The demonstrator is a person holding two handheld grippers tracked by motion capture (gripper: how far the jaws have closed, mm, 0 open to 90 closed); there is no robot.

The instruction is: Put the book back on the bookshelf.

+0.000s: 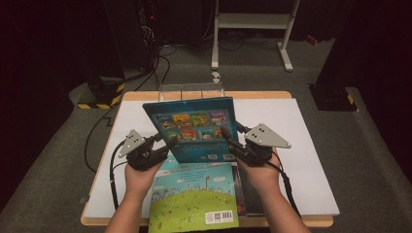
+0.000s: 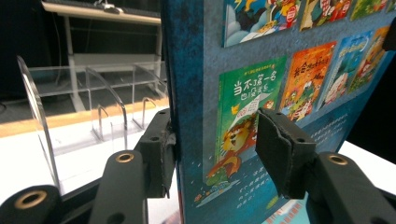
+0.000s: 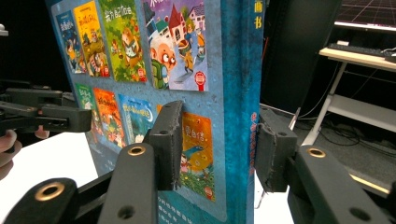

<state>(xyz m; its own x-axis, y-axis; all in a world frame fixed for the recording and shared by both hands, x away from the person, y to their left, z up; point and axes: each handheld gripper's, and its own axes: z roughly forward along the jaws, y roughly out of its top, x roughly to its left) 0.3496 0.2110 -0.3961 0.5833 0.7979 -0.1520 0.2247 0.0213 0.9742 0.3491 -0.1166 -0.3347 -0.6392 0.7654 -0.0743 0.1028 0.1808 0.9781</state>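
The blue book (image 1: pixel 193 127) is up in the air over the white table (image 1: pixel 311 145), standing almost straight up with its back cover facing the person. The left gripper (image 1: pixel 167 141) holds its left edge and the right gripper (image 1: pixel 228 138) holds its right edge. Each gripper's jaws sit on both sides of the book and pinch it.

Below it, near the person, lies a green picture book (image 1: pixel 194 196) flat on the table, on top of a darker book (image 1: pixel 245 187). Behind stands a clear plastic rack (image 2: pixel 84 102) with dividers.

The blue book's back cover shows rows of small, bright book pictures and some writing.
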